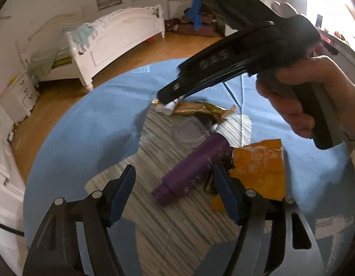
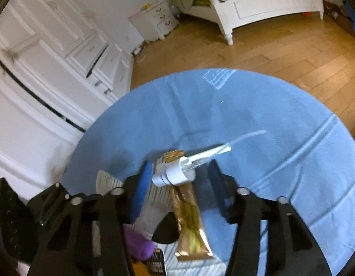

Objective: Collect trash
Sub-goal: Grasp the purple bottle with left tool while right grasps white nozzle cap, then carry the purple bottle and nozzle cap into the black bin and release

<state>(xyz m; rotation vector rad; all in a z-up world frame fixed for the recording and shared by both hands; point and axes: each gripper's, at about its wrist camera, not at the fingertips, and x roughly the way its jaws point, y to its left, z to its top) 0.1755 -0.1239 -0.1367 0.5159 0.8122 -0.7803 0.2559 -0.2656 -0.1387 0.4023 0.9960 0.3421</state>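
Trash lies on a blue cloth (image 1: 90,124) over a striped mat (image 1: 163,142). A purple tube (image 1: 191,172) lies between the fingers of my open left gripper (image 1: 175,179). An orange wrapper (image 1: 257,170) lies to its right, a clear plastic piece (image 1: 188,133) beyond. A gold wrapper (image 1: 200,108) (image 2: 188,214) lies farther off. A white pump head (image 2: 175,176) with a thin tube lies on the gold wrapper's far end, between the fingers of my open right gripper (image 2: 179,186). The right gripper (image 1: 168,96) also shows in the left wrist view, over the pump head.
The round table's edge (image 2: 113,105) drops to a wooden floor (image 2: 269,53). A white bed (image 1: 122,34), a nightstand (image 2: 154,20) and white cabinets (image 2: 51,53) stand around the room. A black flat piece (image 2: 166,230) lies beside the gold wrapper.
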